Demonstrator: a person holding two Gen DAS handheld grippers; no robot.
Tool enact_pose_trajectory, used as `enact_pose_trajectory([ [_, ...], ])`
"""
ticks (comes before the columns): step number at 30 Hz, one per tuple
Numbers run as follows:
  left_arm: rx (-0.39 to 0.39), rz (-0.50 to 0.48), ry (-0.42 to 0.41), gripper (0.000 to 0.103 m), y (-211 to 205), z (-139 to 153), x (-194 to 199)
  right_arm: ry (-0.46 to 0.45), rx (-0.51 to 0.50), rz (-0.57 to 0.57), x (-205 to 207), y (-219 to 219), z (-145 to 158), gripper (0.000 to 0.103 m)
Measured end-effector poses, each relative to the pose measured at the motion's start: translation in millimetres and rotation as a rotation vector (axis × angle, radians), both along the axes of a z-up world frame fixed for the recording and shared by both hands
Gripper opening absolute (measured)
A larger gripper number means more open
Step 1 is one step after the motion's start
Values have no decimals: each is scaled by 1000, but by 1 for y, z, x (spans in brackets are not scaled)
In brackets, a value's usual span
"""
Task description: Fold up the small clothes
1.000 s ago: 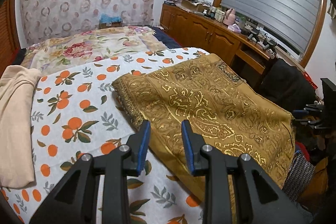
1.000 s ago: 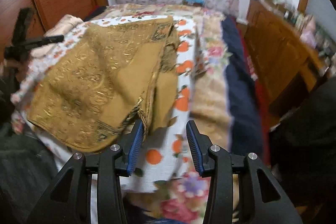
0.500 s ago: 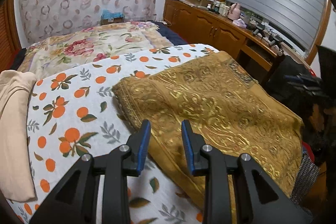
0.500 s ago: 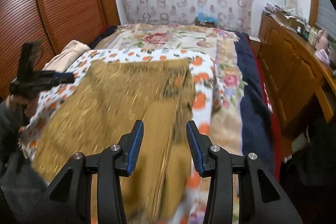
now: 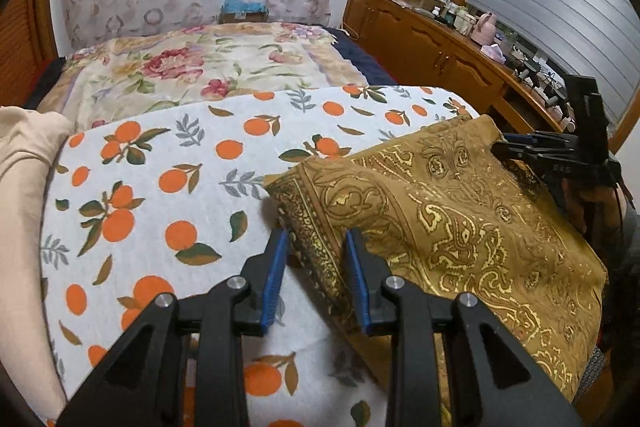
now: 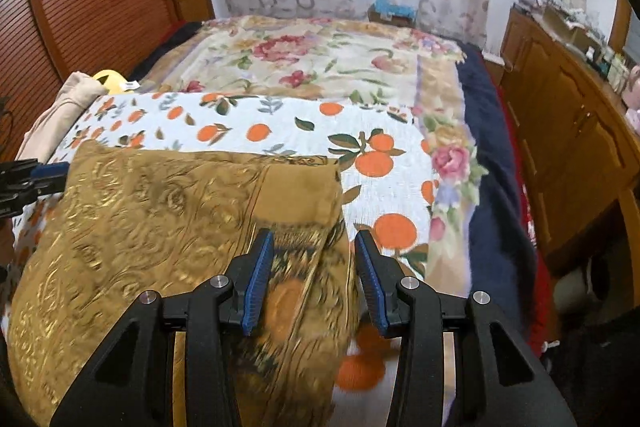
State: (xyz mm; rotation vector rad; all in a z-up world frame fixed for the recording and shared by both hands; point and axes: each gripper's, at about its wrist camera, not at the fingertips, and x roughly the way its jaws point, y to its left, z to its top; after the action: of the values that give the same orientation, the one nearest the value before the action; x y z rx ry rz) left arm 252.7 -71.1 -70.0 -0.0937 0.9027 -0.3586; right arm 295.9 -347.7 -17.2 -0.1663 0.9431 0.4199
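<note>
A mustard-gold patterned cloth [image 5: 452, 223] lies folded on the orange-print sheet [image 5: 180, 163] at the near end of the bed. My left gripper [image 5: 315, 247] is open, its jaws straddling the cloth's left border edge. The cloth shows in the right wrist view [image 6: 160, 227] too. My right gripper [image 6: 314, 255] is open over the cloth's right flap, which looks blurred. The right gripper also appears at the cloth's far right corner in the left wrist view [image 5: 520, 147]. The left gripper shows at the left edge of the right wrist view [image 6: 32, 175].
A beige garment [image 5: 20, 195] lies at the bed's left side. A floral quilt [image 5: 200, 67] covers the far half. A wooden cabinet [image 5: 432, 47] with clutter runs along the right. A navy blanket edge [image 6: 492, 187] borders the bed.
Both grippers have come down and in toward the cloth. The right view has swung from the bed's side to face along the bed. The cloth's right flap now lies between the right jaws.
</note>
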Motion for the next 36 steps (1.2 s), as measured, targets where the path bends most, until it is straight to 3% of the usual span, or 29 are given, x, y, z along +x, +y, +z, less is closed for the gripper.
enact_pose_trajectory([
  [13, -38, 2, -6, 32, -3, -11, 8, -6, 35, 37, 21, 6, -7, 42],
  [16, -53, 12, -11, 32, -4, -11, 7, -16, 24, 91, 16, 16, -8, 22],
  [17, -62, 7, -10, 32, -4, -11, 8, -18, 21, 105, 14, 18, -8, 8],
  [18, -82, -5, -9, 31, -4, -11, 7, -17, 29, 118, 12, 19, -7, 7],
  [19, -104, -20, -5, 18, -5, -11, 7, -33, 31, 120, 9, 19, -4, 5],
  [22, -156, -49, 2, 3, -3, -7, 5, -99, 56, 112, -4, 17, 9, 4],
  [29, -211, -91, -164, 1, -6, 54, -37, -309, 100, 89, -60, 18, 71, 3],
  [36, -246, -113, -395, 1, 11, 141, -111, -505, 134, 75, -127, 17, 144, 3],
])
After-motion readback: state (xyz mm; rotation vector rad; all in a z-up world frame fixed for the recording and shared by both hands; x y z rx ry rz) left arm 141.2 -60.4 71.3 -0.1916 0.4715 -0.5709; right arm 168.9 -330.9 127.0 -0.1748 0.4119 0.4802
